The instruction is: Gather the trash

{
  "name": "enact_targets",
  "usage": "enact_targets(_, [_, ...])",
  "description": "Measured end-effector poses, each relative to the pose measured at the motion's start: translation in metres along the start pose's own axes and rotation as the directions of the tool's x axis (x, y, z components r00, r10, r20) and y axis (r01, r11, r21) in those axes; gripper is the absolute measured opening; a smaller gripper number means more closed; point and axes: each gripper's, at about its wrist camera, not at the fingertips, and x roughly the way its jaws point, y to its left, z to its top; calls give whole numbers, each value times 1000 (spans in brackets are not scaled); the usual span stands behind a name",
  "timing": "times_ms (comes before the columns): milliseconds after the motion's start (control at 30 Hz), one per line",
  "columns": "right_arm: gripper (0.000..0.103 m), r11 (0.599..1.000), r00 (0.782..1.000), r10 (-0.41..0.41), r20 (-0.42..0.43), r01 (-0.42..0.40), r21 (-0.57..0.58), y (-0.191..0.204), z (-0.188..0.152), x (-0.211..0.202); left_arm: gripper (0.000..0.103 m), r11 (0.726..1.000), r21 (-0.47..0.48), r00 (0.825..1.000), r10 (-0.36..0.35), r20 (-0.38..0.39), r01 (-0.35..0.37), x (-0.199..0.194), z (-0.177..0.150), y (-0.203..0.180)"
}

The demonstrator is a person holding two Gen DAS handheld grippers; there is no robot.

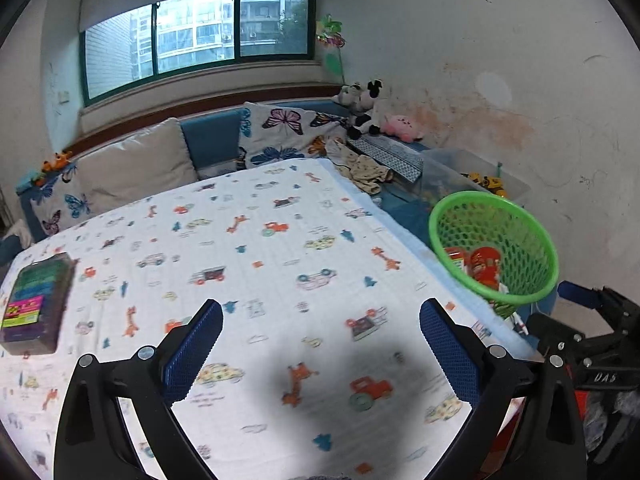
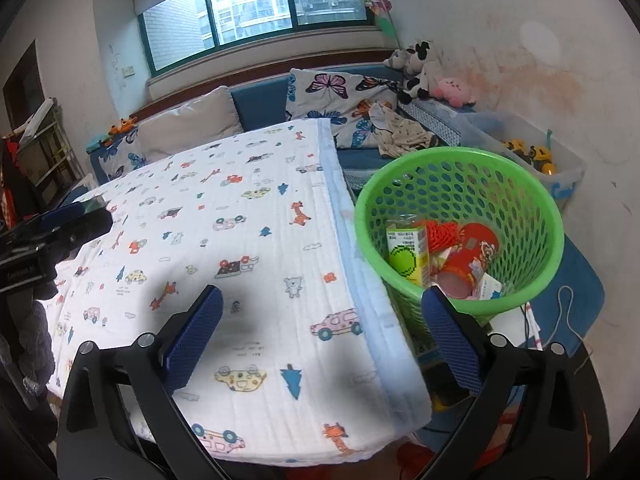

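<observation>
The left gripper (image 1: 320, 324) hangs over the near part of the table, its two blue-padded fingers (image 1: 194, 350) spread wide apart with nothing between them. Below it lies a white cloth (image 1: 280, 248) printed with cars and giraffes, and a dark shadow falls on the cloth just in front of the fingers. The right gripper (image 2: 322, 312) is likewise spread wide and holds nothing; it hovers over the near right edge of the table, one finger above the cloth and the other finger (image 2: 452, 344) in front of the basket's near rim.

At the near left of the cloth, in the left wrist view, a dark pack (image 1: 34, 304) with green, blue and pink labelling lies flat, somewhat blurred. Just beside the table's right edge stands a green mesh basket (image 2: 520, 184). Inside it lie the collected pieces: a yellow-green carton (image 2: 408, 252) leaning upright, a red paper cup (image 2: 474, 260) on its side, an orange-red net (image 2: 440, 234) between them, and a small white wrapper (image 2: 488, 286) near the front.

Beyond the table is a blue sofa (image 2: 256, 108) with a butterfly pillow (image 2: 336, 96) and a plain pillow (image 2: 188, 124). Plush toys (image 2: 420, 68) sit at its far right end, and a clear bin (image 2: 560, 172) holding yellow toy trucks stands behind the basket. A window (image 2: 256, 12) fills the far wall.
</observation>
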Motion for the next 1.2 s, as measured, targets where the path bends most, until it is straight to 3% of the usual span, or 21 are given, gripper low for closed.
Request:
enact_targets(700, [99,997,999,45,-1,-45,-63,45,-1,0,96,994,-70,997,80,9,-79,-32,-43,43])
enact_targets(1200, [99,996,999,46,0,-45,-77,52,-6,0,96,991,-75,994,107,11,-106,-42,-56,47])
